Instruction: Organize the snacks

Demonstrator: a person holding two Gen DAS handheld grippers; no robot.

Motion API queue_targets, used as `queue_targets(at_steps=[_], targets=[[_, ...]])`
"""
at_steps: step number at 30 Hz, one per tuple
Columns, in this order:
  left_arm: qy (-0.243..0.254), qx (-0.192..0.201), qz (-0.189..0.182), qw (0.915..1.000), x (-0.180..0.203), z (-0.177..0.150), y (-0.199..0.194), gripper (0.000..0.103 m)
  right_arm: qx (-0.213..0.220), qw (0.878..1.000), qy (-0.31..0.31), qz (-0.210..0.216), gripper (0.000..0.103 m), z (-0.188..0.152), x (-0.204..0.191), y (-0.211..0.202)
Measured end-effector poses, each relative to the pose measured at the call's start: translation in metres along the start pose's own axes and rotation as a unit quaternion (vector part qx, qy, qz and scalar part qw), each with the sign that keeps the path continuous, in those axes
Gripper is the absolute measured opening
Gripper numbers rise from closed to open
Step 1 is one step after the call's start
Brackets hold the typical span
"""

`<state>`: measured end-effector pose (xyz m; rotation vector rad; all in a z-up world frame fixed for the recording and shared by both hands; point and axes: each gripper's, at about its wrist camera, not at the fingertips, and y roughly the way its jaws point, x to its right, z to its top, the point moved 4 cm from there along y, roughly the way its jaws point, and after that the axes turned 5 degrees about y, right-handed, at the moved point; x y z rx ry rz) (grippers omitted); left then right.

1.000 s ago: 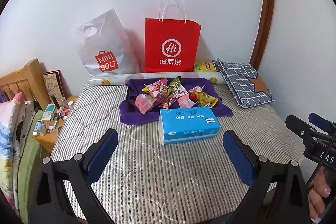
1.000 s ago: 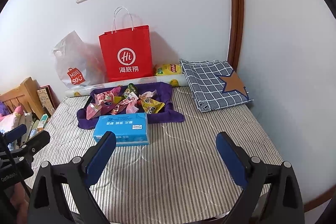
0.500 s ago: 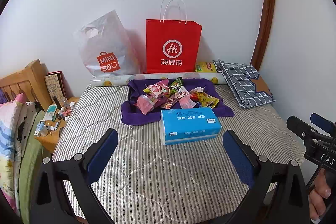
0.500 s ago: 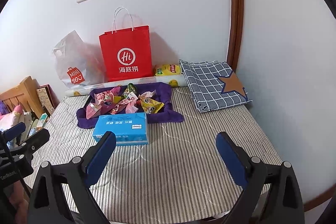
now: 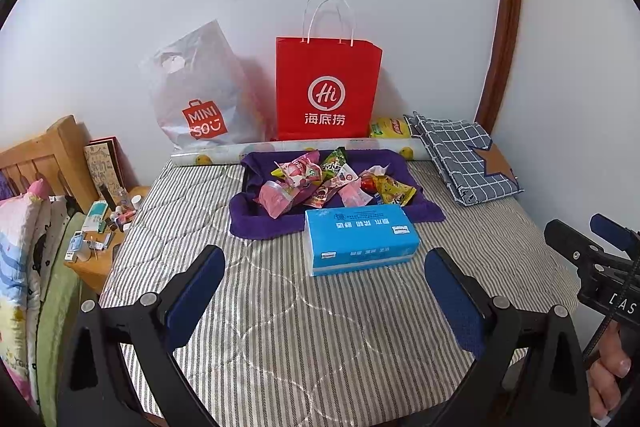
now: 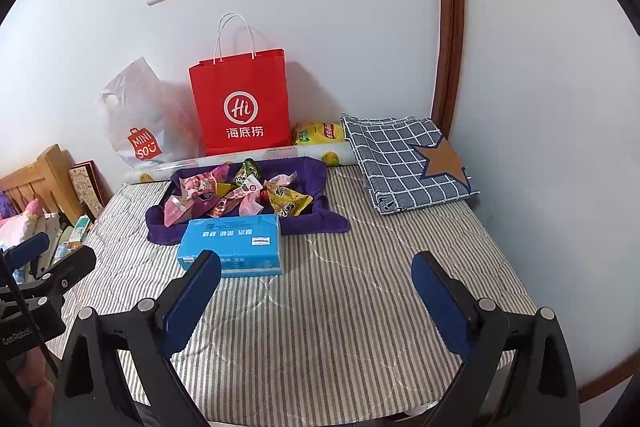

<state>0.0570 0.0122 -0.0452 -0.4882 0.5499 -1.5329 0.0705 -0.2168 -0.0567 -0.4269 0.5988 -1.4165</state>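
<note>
Several snack packets (image 5: pixel 320 183) (image 6: pixel 236 193) lie piled on a purple cloth (image 5: pixel 256 219) (image 6: pixel 316 219) at the far middle of a striped mattress. A blue tissue pack (image 5: pixel 360 239) (image 6: pixel 232 245) lies just in front of the cloth. A yellow chip bag (image 5: pixel 390 127) (image 6: pixel 320 133) lies by the wall. My left gripper (image 5: pixel 324 291) is open and empty, well short of the tissue pack. My right gripper (image 6: pixel 316 291) is open and empty, to the right of the tissue pack. Each gripper shows at the edge of the other's view.
A red paper bag (image 5: pixel 328 91) (image 6: pixel 242 103) and a white Miniso plastic bag (image 5: pixel 196 95) (image 6: pixel 140 119) stand against the wall. A folded checked cloth (image 5: pixel 464 155) (image 6: pixel 404 159) lies at the back right. A cluttered wooden bedside table (image 5: pixel 100 239) stands left of the mattress (image 5: pixel 304 327).
Both grippers have drifted slightly; the scene sits a little lower and closer in the views. Both stay open and empty. Nothing on the mattress has moved.
</note>
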Motion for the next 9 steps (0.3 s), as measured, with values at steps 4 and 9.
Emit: queue_targets(at_steps=[4,9], targets=[[0.001,0.000,0.001,1.0000,-0.0002,0.0003,0.0000,0.099,-0.002,1.000,-0.001,0.000,0.097,-0.0003,0.0006,0.0002],[0.001,0.004,0.002,1.0000,-0.0010,0.0010,-0.0020,0.099,0.000,1.000,0.000,0.002,0.097,0.0000,0.0009,-0.0024]])
